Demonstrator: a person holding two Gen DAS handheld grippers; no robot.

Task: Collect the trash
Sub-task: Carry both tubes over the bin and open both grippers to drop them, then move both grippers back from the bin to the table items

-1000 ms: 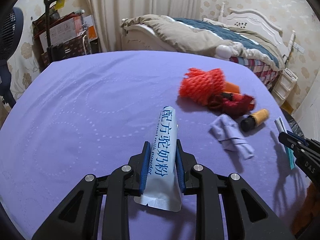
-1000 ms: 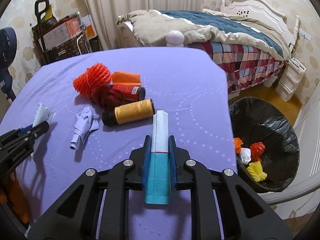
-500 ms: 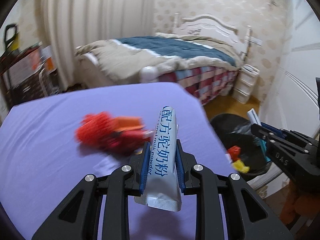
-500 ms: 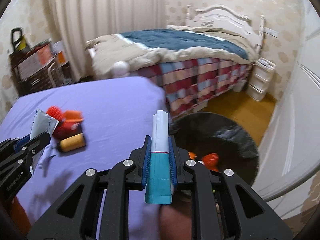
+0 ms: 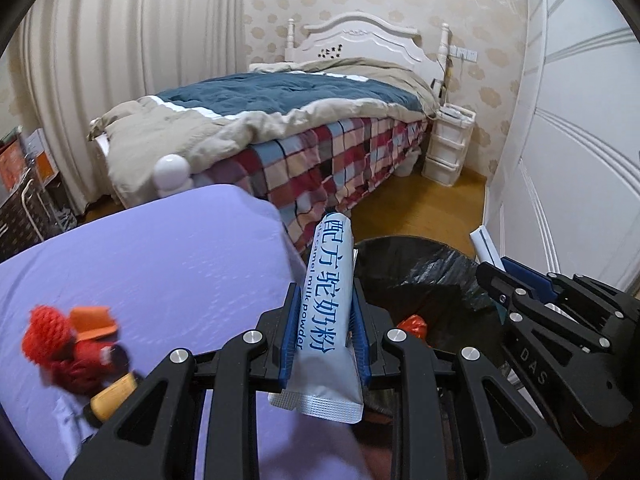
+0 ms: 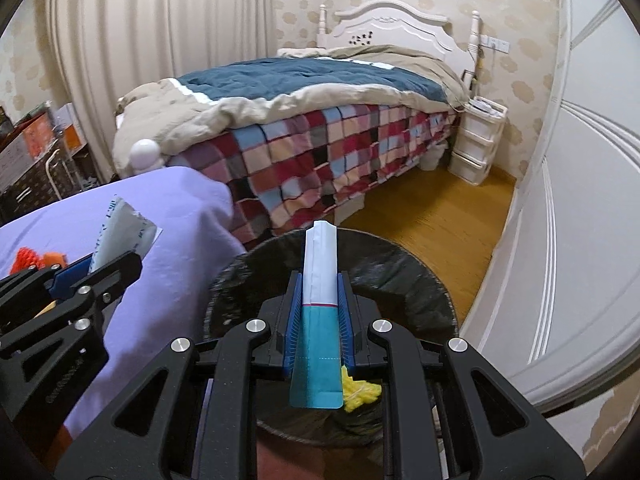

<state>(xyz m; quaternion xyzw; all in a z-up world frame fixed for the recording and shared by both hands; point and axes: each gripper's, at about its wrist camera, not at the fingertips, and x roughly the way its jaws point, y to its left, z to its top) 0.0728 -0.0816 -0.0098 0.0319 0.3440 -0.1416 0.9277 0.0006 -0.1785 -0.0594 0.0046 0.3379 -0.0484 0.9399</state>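
My left gripper (image 5: 325,312) is shut on a silver milk powder sachet (image 5: 326,320) with blue lettering, held at the purple table's right edge beside the black-lined trash bin (image 5: 432,264). My right gripper (image 6: 319,312) is shut on a white and teal packet (image 6: 320,320) and holds it above the bin (image 6: 400,276). Yellow trash (image 6: 360,392) lies inside the bin. The right gripper also shows in the left wrist view (image 5: 516,288), and the left gripper in the right wrist view (image 6: 100,276).
On the purple table (image 5: 160,264) lie a red net ball (image 5: 46,334), an orange piece (image 5: 94,318), dark red trash (image 5: 86,366) and a yellow roll (image 5: 114,394). A bed with a checked cover (image 6: 320,148) stands behind. A white wardrobe (image 6: 580,200) is at right.
Both grippers have swung right from over the table to the trash bin, each still holding its packet. The right gripper now hangs over the bin opening.
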